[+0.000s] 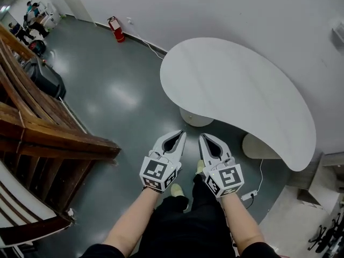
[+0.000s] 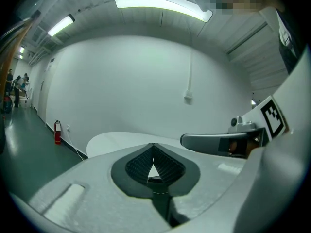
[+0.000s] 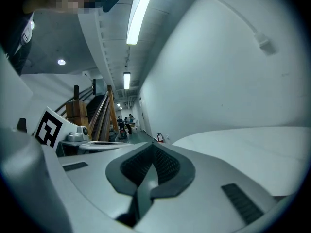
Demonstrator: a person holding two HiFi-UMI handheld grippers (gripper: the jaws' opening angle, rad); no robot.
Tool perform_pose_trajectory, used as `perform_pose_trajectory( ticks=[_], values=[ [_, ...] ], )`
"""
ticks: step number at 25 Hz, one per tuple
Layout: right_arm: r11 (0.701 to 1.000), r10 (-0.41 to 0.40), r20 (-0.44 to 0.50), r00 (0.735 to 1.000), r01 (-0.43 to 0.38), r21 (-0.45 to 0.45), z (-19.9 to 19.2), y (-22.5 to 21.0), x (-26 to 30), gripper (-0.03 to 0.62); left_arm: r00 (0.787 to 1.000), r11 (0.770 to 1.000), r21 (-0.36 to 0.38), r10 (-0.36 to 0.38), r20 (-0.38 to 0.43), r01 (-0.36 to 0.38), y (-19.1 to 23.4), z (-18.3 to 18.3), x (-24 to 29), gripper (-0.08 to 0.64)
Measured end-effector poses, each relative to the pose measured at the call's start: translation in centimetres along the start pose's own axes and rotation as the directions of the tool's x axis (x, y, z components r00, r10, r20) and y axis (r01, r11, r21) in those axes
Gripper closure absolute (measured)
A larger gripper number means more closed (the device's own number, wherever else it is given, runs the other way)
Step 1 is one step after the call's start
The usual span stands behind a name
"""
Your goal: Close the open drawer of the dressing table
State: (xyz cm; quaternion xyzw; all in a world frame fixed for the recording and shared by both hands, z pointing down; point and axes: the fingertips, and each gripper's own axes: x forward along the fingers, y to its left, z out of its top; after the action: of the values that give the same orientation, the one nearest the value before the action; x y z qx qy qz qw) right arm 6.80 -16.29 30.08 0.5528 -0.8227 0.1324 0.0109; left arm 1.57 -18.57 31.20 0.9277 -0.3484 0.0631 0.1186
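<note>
Left gripper (image 1: 181, 134), right gripper (image 1: 202, 136): jaws of both pressed together, nothing between. Side by side, tips toward white dressing table (image 1: 236, 85), near ahead, not touching. Drawer cannot be made out.

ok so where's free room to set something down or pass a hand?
The whole white tabletop is bare. The grey floor between it and the wooden staircase is open too. Crowded: the black object by the stairs, the cable under the table's right end.
</note>
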Motion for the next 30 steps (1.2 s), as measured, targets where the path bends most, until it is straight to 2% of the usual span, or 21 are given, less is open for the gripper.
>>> perform_pose_trajectory(
  ticks=[18, 30],
  values=[
    [0.998, 0.045, 0.088, 0.995, -0.042, -0.04, 8.7, 5.0, -3.1, 0.578, 0.997, 0.999, 0.032, -0.005, 0.071, 0.002, -3.8, 9.6, -5.5, 0.549],
    [0.996, 0.044, 0.118, 0.992, -0.035, -0.079, 10.9, 6.4, -4.0, 0.578, 0.993, 1.0, 0.024, 0.002, 0.119, -0.005, -3.9, 12.0, -7.2, 0.549]
  ],
)
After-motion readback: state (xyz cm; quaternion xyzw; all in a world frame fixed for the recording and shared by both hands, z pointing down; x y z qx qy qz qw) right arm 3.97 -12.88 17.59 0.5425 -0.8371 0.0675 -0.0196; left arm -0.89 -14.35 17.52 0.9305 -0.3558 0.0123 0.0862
